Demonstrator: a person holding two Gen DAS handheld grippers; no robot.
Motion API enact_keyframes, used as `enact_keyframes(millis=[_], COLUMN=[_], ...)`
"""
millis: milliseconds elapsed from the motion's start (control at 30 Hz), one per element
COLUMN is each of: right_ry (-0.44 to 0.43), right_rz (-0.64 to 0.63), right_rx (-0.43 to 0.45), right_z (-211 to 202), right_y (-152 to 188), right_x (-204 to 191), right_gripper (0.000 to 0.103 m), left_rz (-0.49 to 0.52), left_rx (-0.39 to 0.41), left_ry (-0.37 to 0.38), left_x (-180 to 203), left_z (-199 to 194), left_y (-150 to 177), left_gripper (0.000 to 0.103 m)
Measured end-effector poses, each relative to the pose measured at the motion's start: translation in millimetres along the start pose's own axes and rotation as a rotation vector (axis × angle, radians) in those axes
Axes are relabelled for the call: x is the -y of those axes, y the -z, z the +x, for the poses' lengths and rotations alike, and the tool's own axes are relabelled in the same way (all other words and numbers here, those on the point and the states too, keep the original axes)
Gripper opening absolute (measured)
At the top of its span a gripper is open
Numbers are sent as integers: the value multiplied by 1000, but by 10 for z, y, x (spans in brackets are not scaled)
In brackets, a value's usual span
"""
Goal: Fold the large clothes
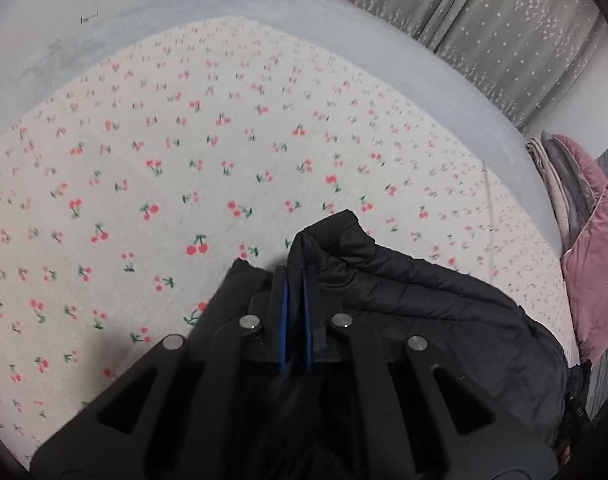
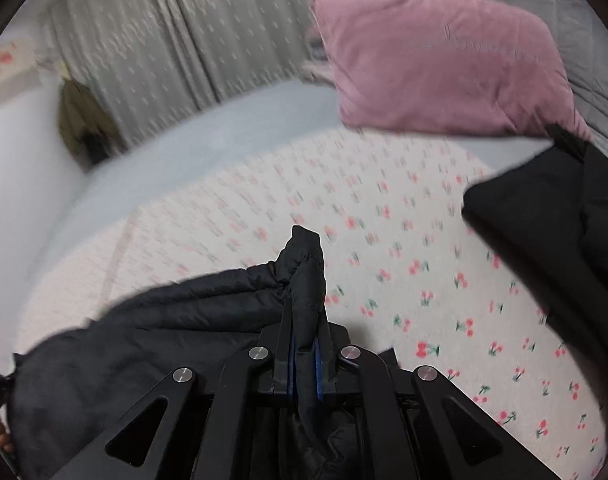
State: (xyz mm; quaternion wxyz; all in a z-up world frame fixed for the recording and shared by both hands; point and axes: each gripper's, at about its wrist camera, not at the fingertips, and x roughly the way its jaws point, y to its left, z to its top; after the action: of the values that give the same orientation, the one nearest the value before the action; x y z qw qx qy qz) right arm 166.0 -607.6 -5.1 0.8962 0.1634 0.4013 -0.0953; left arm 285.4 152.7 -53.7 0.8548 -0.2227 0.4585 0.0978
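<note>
i have the left gripper [image 1: 296,280] and right gripper [image 2: 304,312] both clamped on pinched edges of the black puffer jacket [image 1: 424,312], bunched over the near edge of the cherry-print bedspread [image 1: 224,140]. it looks soft, bulky and slippery; i'd grip seams.

A bed [image 1: 376,36] with a pale blue cover carries a cherry-print sheet [image 1: 208,152] spread over most of its top. A black jacket [image 1: 444,312] lies on the sheet, and a pink pillow [image 2: 436,60] rests at one bed edge.
</note>
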Motion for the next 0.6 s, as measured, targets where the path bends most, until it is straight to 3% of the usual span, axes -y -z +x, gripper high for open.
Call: enact_keyframes(millis=[167,300,467,533,600], right_ry=[67,92,67,42,-2], right_rz=[33,24,33,55,97], right_rx=[-102,-124,-132,-128,-100], right_z=[334,384,427,393,217], right_y=[185,213,225,191,127], right_x=[98,126,150,175,234], right_gripper=[7,9,19,20,21], left_rz=[62,104,92,58,9], left_rx=[24,48,40,32,52], left_ry=[-53,-94,-78,-46,10], left_x=[105,159,155,113,62], left_z=[126,141,136,52,-159], left_y=[104,157,124,80,50], left_gripper=[10,15,17,24,44])
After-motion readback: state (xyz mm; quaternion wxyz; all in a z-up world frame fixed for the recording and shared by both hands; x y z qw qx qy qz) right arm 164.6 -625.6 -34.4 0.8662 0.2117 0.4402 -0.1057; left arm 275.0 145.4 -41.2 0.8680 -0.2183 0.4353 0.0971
